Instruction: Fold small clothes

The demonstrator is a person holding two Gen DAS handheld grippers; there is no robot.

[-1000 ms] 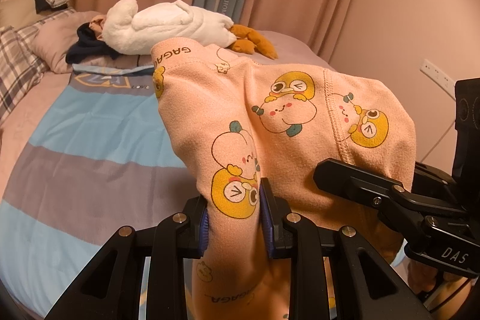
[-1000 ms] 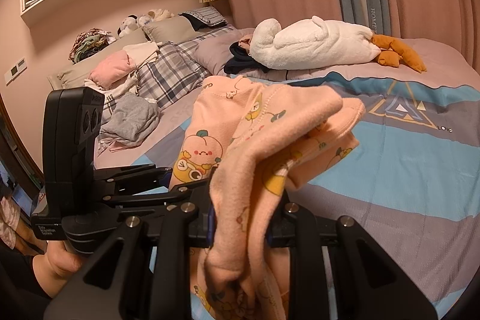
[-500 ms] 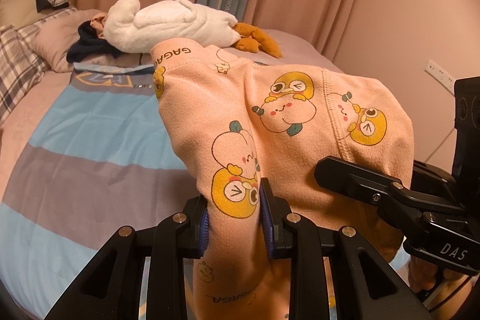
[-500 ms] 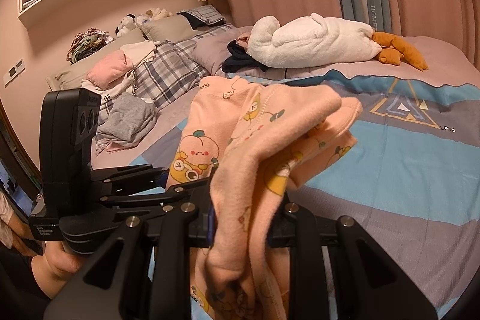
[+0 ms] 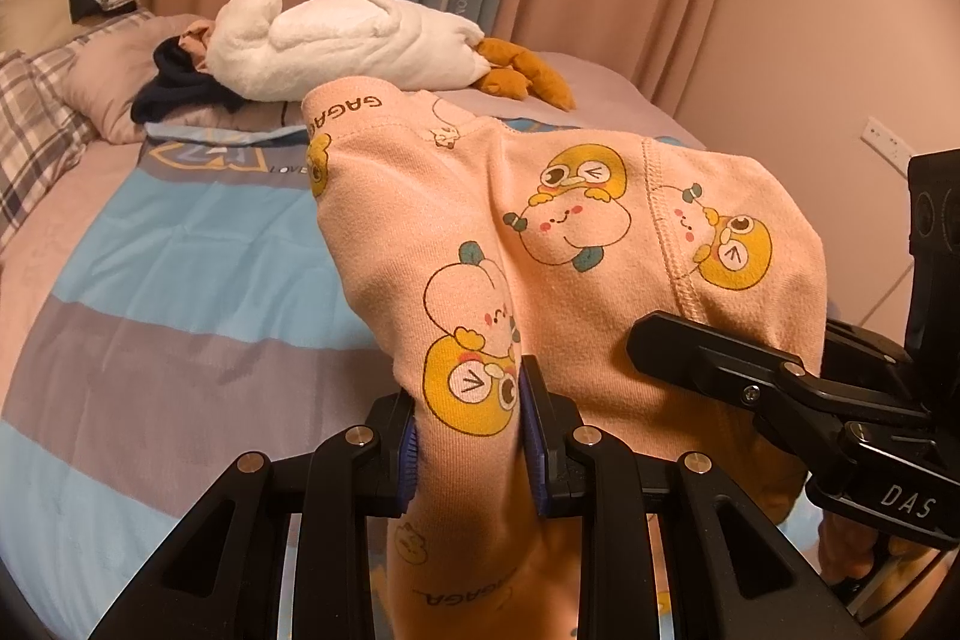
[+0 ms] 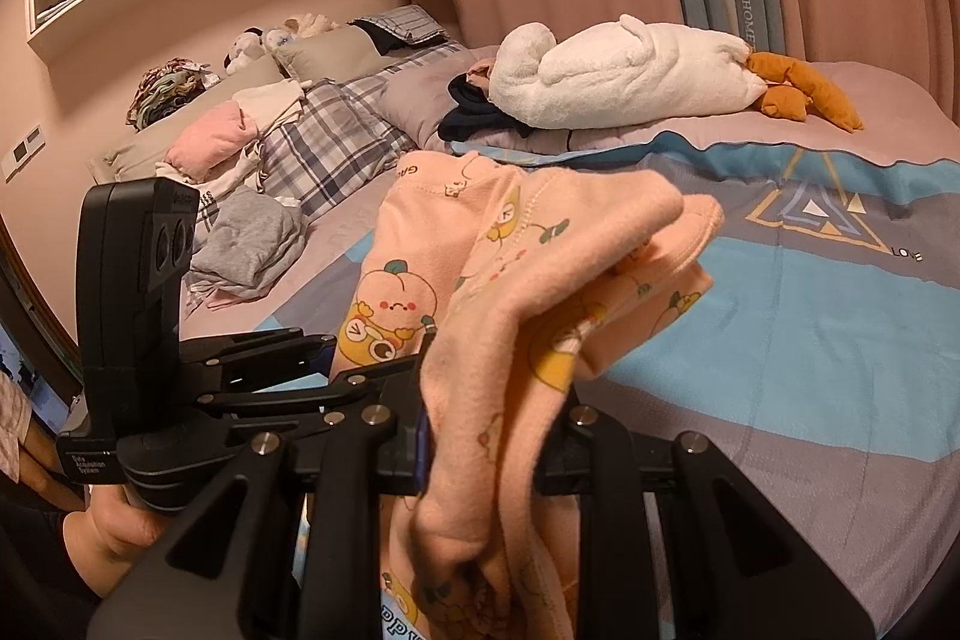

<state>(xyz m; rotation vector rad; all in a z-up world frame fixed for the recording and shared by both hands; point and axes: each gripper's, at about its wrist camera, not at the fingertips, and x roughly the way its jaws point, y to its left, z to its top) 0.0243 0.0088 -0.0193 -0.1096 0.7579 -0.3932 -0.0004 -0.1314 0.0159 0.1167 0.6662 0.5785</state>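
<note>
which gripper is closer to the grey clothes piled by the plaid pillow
Left. In the right wrist view the left gripper sits just below the grey clothes; the right gripper lies farther right, both clamping the peach garment.

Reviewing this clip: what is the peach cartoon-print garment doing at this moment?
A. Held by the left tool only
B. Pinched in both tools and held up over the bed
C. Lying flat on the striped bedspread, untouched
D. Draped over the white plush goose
B: the left tool and the right tool are each shut on a bunch of the peach garment, which hangs above the striped bedspread.
</note>
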